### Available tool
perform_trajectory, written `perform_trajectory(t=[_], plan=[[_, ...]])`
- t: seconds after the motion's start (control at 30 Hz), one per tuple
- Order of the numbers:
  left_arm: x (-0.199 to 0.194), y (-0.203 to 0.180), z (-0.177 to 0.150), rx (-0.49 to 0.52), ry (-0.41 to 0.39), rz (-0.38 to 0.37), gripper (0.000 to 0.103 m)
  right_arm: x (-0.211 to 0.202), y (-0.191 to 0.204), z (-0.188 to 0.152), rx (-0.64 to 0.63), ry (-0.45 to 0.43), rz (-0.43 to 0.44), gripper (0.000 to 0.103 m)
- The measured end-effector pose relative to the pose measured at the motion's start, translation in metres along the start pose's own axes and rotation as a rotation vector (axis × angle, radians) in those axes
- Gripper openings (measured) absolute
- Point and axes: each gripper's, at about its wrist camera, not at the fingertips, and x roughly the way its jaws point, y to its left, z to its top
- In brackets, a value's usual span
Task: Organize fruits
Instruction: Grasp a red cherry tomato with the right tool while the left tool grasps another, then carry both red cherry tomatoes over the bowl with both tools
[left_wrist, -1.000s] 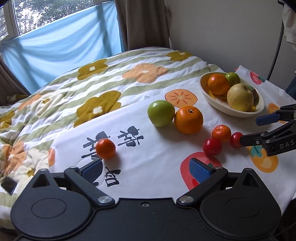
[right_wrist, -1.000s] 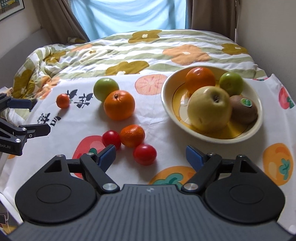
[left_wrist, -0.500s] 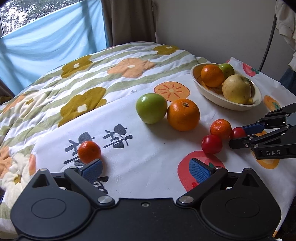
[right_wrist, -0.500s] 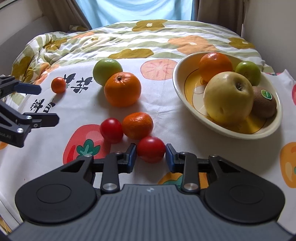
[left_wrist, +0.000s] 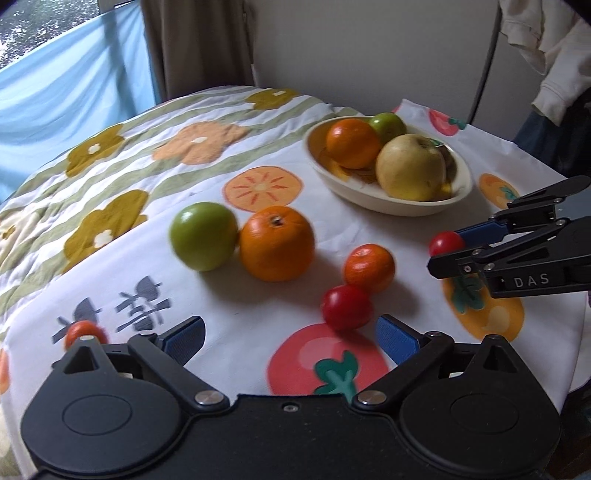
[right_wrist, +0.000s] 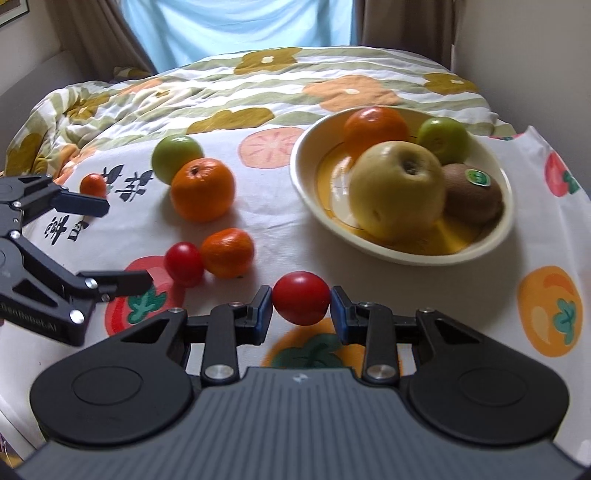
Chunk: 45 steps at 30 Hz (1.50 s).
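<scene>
My right gripper (right_wrist: 301, 308) is shut on a red tomato (right_wrist: 301, 297), held just above the fruit-print cloth; the left wrist view shows that tomato (left_wrist: 447, 242) between the fingers of the right gripper (left_wrist: 443, 253). My left gripper (left_wrist: 290, 336) is open and empty. A second red tomato (left_wrist: 345, 306) lies just ahead of it, touching a mandarin (left_wrist: 369, 267). Further back sit a large orange (left_wrist: 277, 247) and a green apple (left_wrist: 203, 236). A small mandarin (left_wrist: 85, 332) shows by the left finger. The cream bowl (right_wrist: 406, 254) holds an orange, a green apple, a yellow apple and a kiwi.
A flowered quilt (right_wrist: 258, 85) covers the far part of the surface, with a blue curtain (left_wrist: 66, 92) behind it. The cloth's edge (left_wrist: 576, 332) drops off at the right. A white garment (left_wrist: 546, 55) hangs at the top right.
The right gripper closed on the nearest red tomato and lifted it slightly off the cloth. The left gripper moved forward and right, toward the other tomato and away from the small mandarin.
</scene>
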Motion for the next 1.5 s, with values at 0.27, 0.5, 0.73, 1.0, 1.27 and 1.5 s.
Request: perform_trajectory(t=[0.27, 0.5, 0.73, 1.0, 1.27, 1.5], plan=[[0.020, -0.018, 0.008, 0.028, 0.022, -0.064, 0.082, -0.005, -0.012, -0.004, 0.028, -0.006, -0.019, 0.049], [0.028, -0.024, 0.006, 0.047, 0.042, -0.070, 0.064, -0.008, -0.017, -0.008, 0.044, -0.005, -0.023, 0.049], [0.025, -0.022, 0.006, 0.058, 0.039, -0.063, 0.040, -0.009, -0.019, -0.008, 0.052, -0.005, -0.022, 0.049], [0.018, -0.025, 0.003, 0.068, 0.036, -0.038, 0.039, -0.012, -0.019, -0.006, 0.049, -0.014, -0.013, 0.049], [-0.008, -0.026, 0.009, 0.030, 0.015, 0.008, 0.039, -0.027, -0.021, 0.003, 0.029, -0.035, 0.006, 0.049], [-0.031, -0.036, 0.023, -0.027, -0.005, 0.059, 0.039, -0.046, -0.035, 0.015, 0.009, -0.062, 0.032, 0.049]])
